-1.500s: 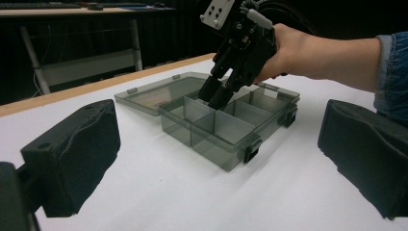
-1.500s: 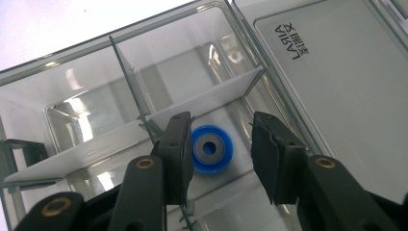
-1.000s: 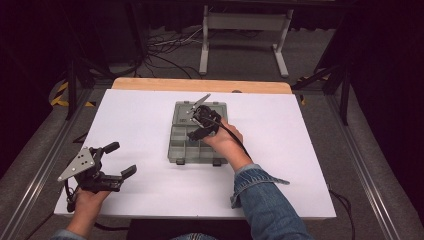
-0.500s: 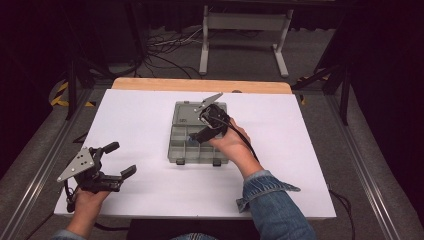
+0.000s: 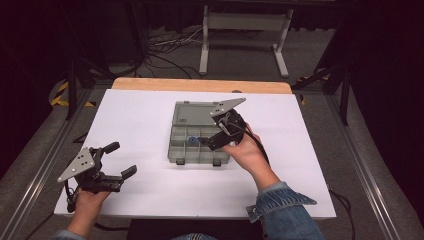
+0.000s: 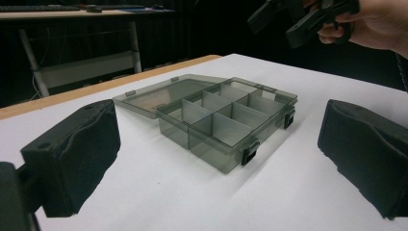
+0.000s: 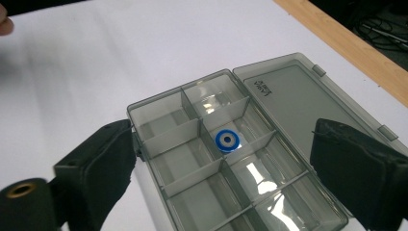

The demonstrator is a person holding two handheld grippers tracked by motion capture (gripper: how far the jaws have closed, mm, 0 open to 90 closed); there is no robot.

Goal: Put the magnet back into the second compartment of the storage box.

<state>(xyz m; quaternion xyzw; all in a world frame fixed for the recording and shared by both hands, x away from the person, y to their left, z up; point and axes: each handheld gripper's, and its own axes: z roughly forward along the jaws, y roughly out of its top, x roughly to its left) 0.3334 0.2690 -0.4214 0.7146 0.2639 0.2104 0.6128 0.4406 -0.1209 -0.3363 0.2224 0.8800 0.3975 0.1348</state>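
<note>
The right tool (image 5: 206,141) is seen at the centre of the high view, above the box (image 7: 231,163), its jaws spread wide with nothing between them; they have just been opening. The ring (image 7: 227,139), blue with a white centre, lies in a middle compartment of the box, near the centre of the right gripper view. The left tool (image 5: 122,160) rests at the lower left of the high view on the desk (image 5: 150,115), well apart from the box, jaws wide and empty.

Risks, as judged: the lid (image 7: 298,101) lies folded flat behind the box, so a careless pass of the right tool could catch a divider or the rim and shift the light box across the desk. The ring sits close to a divider, so it could be knocked into a neighbouring compartment if the box is jolted. If the lid is shut 1-handed, the box may slide.

Small embossed writing is visible on the lid in the right gripper view, but it is too small to be read.
</note>
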